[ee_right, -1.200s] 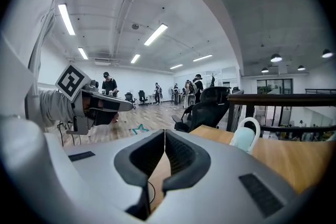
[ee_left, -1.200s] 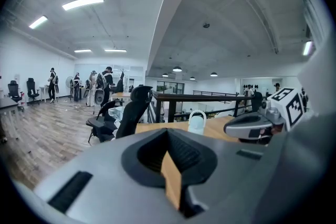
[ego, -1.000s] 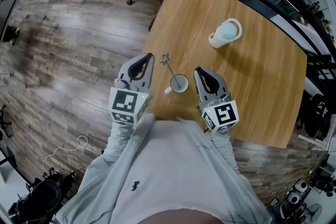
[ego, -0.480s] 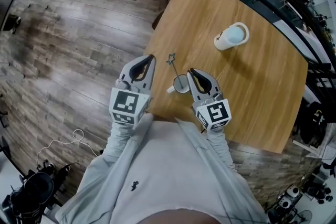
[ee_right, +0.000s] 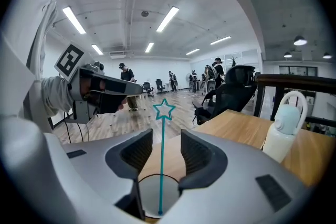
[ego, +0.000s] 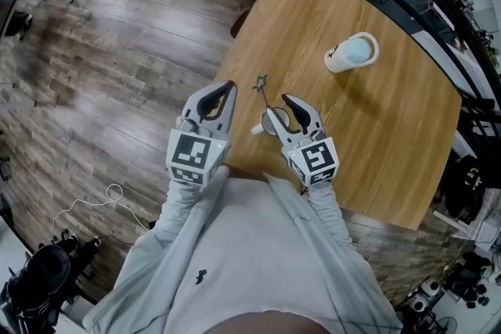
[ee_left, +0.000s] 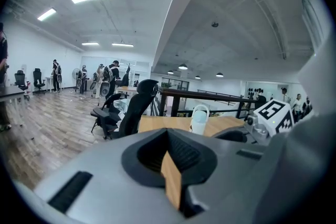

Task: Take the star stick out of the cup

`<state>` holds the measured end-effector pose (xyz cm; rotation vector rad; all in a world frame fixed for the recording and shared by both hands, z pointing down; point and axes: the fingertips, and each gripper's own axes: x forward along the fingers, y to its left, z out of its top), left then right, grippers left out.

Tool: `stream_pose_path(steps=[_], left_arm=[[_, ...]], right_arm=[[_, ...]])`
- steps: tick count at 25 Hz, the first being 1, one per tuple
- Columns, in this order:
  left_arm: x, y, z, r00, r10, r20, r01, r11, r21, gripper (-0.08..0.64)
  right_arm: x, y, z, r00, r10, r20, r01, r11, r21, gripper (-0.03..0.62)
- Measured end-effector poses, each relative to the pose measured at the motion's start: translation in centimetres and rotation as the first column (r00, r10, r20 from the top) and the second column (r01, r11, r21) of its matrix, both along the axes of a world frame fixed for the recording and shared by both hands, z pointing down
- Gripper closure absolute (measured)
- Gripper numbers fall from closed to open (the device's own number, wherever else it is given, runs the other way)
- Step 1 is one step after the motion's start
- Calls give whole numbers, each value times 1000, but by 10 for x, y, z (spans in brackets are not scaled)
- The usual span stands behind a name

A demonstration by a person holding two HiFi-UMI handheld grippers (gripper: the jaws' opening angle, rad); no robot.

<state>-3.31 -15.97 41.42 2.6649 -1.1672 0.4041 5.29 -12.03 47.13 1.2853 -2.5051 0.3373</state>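
Looking down in the head view, the star stick (ego: 265, 96) leans up out of the cup (ego: 268, 121). The right gripper (ego: 297, 109) is at the cup, and the left gripper (ego: 225, 90) is farther off.

Left gripper view: jaws together, empty.

Right gripper view: the jaws have just been opening and flank the upright stick without touching it. A white bottle (ee_right: 281, 128) stands well beyond the cup.

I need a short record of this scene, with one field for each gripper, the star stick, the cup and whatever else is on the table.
right gripper: open; its fingers have just been opening, star stick between them, untouched
left gripper: shut, empty, left of the cup in the head view
star stick: leans in the cup, star on top
cup: upright near the table edge in front of the person
also on table: white bottle, farther off
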Motion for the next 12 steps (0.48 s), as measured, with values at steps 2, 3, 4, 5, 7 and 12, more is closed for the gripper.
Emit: stream_pose_path(steps=[2, 3, 4, 5, 7, 12], left_arm=[[-3, 1, 2, 1000, -6, 0, 6, 1000, -5, 541], [-4, 2, 2, 1000, -9, 1, 9, 1000, -7, 541], [-5, 2, 3, 1000, -11, 1, 11, 1000, -9, 541], [-6, 3, 4, 1000, -13, 2, 13, 1000, -10, 541], [-7, 5, 6, 1000, -16, 1, 16, 1000, -14, 541], [-10, 9, 14, 1000, -22, 1, 22, 999, -28, 540]], right_arm=[[-3, -1, 5, 1000, -14, -15, 14, 1000, -10, 425], [-5, -1, 8, 1000, -21, -23, 21, 1000, -16, 420], [-6, -1, 11, 999, -29, -32, 28, 999, -23, 419], [-8, -2, 14, 998, -38, -42, 36, 999, -30, 419], [-10, -2, 22, 996, -56, -65, 53, 998, -46, 419], [-18, -3, 40, 988, -97, -122, 88, 993, -85, 419]])
